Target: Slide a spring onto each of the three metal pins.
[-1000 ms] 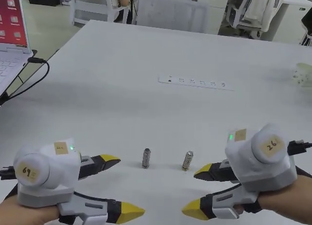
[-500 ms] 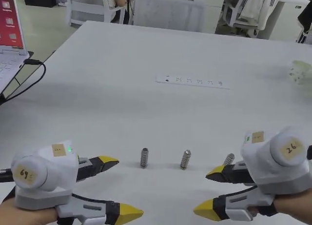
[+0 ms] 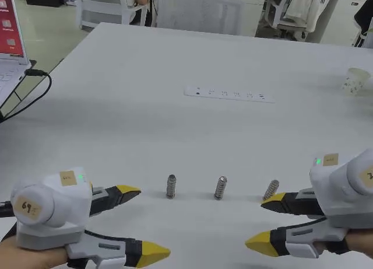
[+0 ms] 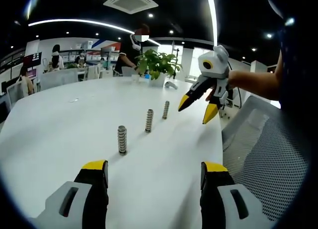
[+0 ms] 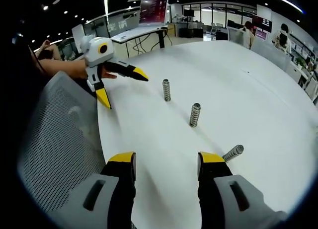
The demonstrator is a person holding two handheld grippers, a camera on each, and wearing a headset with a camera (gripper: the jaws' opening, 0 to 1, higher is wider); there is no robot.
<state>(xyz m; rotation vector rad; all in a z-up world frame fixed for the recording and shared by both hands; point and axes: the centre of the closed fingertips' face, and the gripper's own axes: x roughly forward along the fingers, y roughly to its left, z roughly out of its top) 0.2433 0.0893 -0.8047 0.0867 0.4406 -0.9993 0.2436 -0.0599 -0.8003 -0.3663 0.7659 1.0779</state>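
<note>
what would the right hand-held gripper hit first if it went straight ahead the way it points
Probably the middle spring; the nearest spring sits just outside the right hand-held gripper. Depth is unclear.

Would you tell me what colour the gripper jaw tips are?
Yellow, on the left gripper and the right gripper alike; clearest in the head view.

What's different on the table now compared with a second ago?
The right gripper drew off to the right, open and empty, uncovering the third spring, which leans. Nothing was gripped or released. The left gripper, left spring and middle spring stayed put.
</note>
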